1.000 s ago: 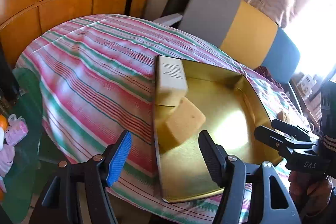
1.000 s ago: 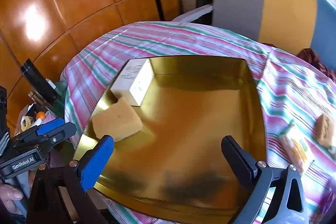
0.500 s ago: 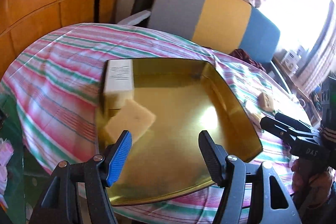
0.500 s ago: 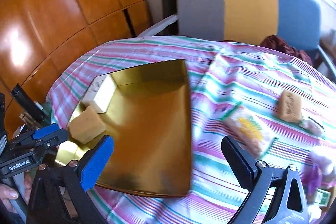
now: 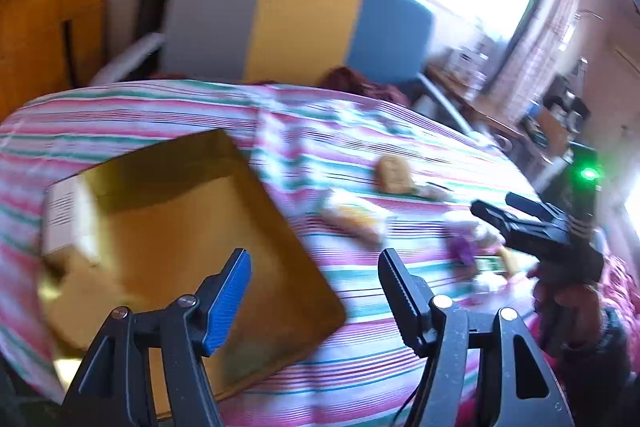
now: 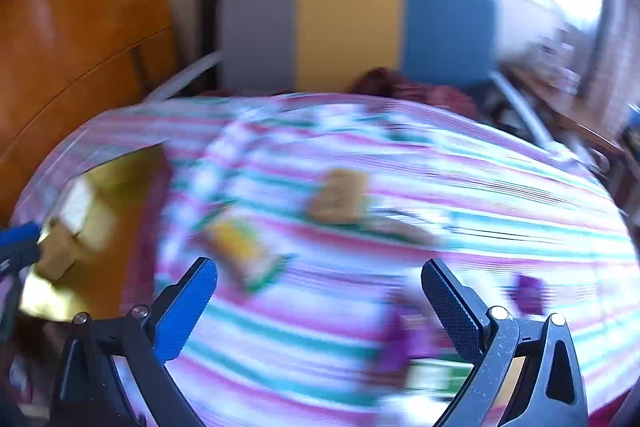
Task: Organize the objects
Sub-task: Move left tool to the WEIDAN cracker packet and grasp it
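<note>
Both views are motion-blurred. Left gripper [image 5: 314,277]: fingers stand wide apart, nothing between them, hanging over the near edge of the counter [image 5: 132,111] with its striped cloth. Right gripper [image 6: 320,291]: fingers also spread wide and empty, above the cloth. Gold tray [image 5: 192,227] sits on the left part of the counter; in the left wrist view its near right corner lies just under the blue finger pad [image 5: 228,299]. Inside the tray, at its far left side, a white box [image 5: 60,223] rests against the wall, and a yellow sponge [image 5: 76,291] lies just in front of it, touching or nearly so; blur prevents a firmer call. Loose things lie on the cloth to the right of the tray, well apart from it: a tan biscuit-like block [image 6: 340,197], a clear-wrapped yellow packet [image 6: 240,251] nearer the tray, and small purple items [image 6: 530,293] near the right gripper's black finger. Details of these are smeared. In the left wrist view the right gripper appears at the right edge, held by a hand [image 5: 572,311]. A grey, yellow and blue chair back [image 5: 296,19] stands behind the counter.
</note>
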Demonstrator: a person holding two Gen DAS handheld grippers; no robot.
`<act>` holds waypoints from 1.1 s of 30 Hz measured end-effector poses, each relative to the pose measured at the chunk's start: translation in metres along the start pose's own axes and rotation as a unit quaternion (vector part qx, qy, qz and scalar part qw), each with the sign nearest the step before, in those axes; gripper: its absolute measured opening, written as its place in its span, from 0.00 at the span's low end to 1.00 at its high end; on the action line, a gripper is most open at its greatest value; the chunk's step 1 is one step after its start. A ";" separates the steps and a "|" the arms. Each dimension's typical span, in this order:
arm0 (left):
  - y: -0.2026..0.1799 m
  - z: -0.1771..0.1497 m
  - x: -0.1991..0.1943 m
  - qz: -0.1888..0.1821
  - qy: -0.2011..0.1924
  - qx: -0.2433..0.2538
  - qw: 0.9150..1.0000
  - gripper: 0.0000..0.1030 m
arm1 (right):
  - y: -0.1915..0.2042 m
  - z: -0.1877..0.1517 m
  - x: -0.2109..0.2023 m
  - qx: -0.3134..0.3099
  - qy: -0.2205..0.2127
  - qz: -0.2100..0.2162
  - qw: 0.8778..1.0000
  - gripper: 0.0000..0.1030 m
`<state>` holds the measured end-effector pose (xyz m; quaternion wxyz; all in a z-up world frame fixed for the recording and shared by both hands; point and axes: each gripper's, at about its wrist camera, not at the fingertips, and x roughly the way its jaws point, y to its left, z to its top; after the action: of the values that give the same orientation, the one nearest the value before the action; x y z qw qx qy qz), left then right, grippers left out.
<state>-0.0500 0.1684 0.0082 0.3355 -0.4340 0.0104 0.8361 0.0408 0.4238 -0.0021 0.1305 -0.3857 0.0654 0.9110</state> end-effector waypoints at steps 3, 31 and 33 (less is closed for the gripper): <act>-0.033 0.013 0.021 -0.031 0.023 0.017 0.999 0.64 | -0.049 -0.001 -0.002 0.040 -0.019 -0.060 0.997 1.00; -0.050 0.049 0.231 0.070 0.185 -0.125 0.972 0.79 | -0.132 -0.010 -0.017 0.197 -0.075 -0.012 0.977 1.00; -0.059 0.046 0.230 0.091 0.175 -0.080 0.977 0.66 | -0.141 -0.011 -0.018 0.218 -0.079 -0.015 0.973 1.00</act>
<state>-0.1410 0.3557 -0.1154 0.2150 -0.5961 0.0414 0.7725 0.1011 0.5525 0.0004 0.2296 -0.2756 0.2461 0.9004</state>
